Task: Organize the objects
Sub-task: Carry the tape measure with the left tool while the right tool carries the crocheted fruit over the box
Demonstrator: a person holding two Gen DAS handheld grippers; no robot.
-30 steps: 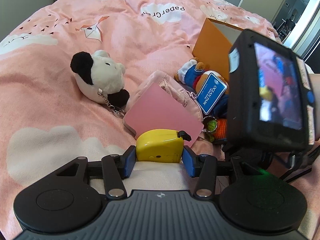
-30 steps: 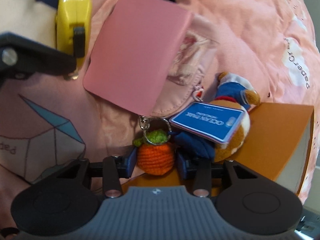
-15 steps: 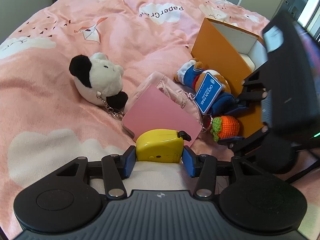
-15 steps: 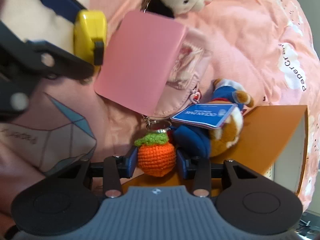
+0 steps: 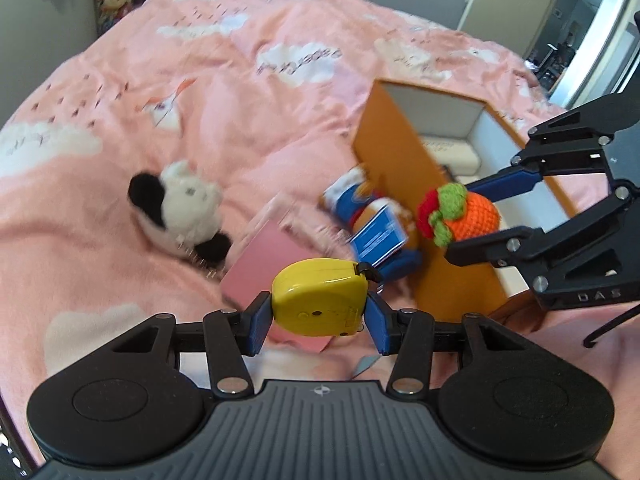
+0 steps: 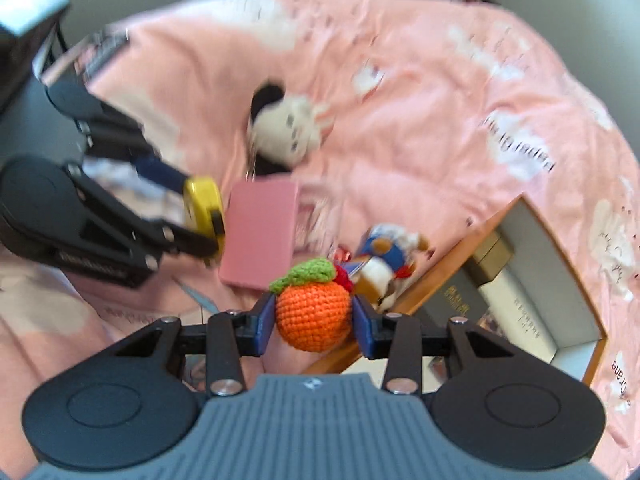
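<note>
L tool pinching tape measure | R tool pinching crochet orange, lower centre | risk: round orange slips out, misses box at right

Both tools have risen off the bed: the left tool has lifted the yellow plastic tape measure, and the right tool has carried the orange crocheted fruit charm up beside the orange cardboard box.

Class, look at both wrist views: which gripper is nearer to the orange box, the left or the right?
Right. The right gripper, shut on the crocheted orange, hangs at the orange box wall. The left gripper, shut on the yellow tape measure, sits further back, over the pink card.
</note>
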